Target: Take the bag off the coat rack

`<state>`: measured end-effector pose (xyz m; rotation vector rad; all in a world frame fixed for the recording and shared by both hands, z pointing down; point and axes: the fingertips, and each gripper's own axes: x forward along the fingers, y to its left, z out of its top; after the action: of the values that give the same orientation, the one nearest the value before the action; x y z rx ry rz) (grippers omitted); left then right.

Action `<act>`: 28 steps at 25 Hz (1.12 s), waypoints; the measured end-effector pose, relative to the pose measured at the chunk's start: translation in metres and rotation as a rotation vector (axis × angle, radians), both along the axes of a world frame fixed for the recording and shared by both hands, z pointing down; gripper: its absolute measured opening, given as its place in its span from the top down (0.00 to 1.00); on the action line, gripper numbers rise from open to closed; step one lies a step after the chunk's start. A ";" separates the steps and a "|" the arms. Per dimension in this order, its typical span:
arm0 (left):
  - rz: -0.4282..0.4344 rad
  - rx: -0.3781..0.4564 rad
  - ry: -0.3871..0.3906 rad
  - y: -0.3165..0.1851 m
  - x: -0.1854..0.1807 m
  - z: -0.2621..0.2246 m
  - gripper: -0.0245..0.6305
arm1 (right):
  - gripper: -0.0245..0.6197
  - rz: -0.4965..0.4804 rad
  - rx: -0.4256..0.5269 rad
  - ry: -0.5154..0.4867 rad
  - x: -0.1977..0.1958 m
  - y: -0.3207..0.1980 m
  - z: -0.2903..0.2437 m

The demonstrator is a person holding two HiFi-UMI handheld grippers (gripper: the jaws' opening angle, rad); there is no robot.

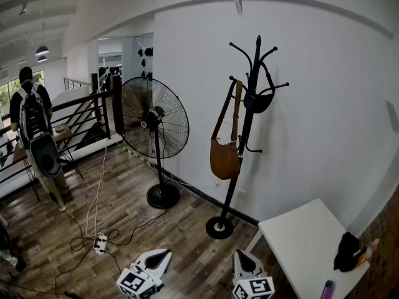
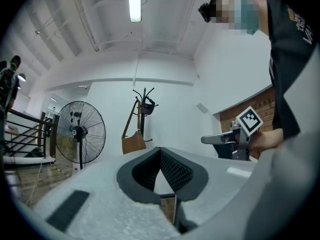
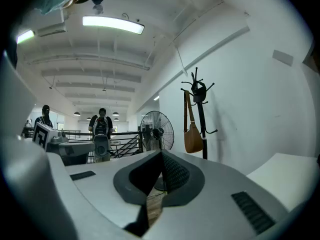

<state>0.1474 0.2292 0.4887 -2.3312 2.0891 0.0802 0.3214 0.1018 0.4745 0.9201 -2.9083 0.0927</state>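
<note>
A brown shoulder bag (image 1: pixel 225 158) hangs by its long strap from an upper hook of the black coat rack (image 1: pixel 248 126). Its body rests against the left side of the pole about halfway down, clear of the floor. A smaller black item (image 1: pixel 258 102), which may be a cap or a pouch, hangs from hooks nearer the top of the rack. The rack stands on a round base on the wooden floor, close to the white wall, with a black pedestal fan (image 1: pixel 154 122) to its left and a white worktop (image 1: pixel 302 240) to its right. A dark bundle (image 1: pixel 346 252) lies near the far right edge of that worktop. Both tools are low at the bottom of the head view and well apart from the rack and the bag. The left tool (image 1: pixel 161 258) has its jaws pressed together with nothing between them, and the right tool (image 1: pixel 243 260) is likewise pressed together and empty. Each points roughly toward the rack, and the bag shows small in the distance above the jaws in both gripper views. A white power strip (image 1: pixel 98 244) with trailing cables lies on the floor, and a person wearing a backpack (image 1: pixel 32 120) stands by the black railing at far left.
</note>
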 end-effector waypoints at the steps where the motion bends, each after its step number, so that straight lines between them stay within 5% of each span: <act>1: 0.001 0.001 0.004 0.000 -0.003 0.000 0.96 | 0.96 -0.001 0.001 -0.005 -0.003 0.002 -0.001; 11: 0.020 0.081 0.035 0.005 -0.022 -0.010 0.96 | 0.96 -0.026 -0.005 0.011 -0.026 0.019 0.001; 16: 0.076 -0.002 -0.010 0.004 -0.024 0.007 0.95 | 0.92 -0.006 0.016 0.042 -0.040 0.020 0.007; 18: 0.093 -0.019 0.017 0.002 -0.029 0.016 0.68 | 0.85 0.005 0.019 0.050 -0.044 0.019 0.011; 19: 0.097 -0.027 0.029 -0.001 -0.032 0.020 0.65 | 0.82 0.011 0.019 0.051 -0.046 0.016 0.013; 28: 0.118 -0.055 0.053 -0.047 -0.065 0.035 0.65 | 0.79 0.065 -0.013 0.037 -0.074 -0.036 0.026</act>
<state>0.0822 0.1824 0.5239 -2.5101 2.0005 0.0879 0.2471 0.0657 0.5008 1.0037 -2.8408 0.0979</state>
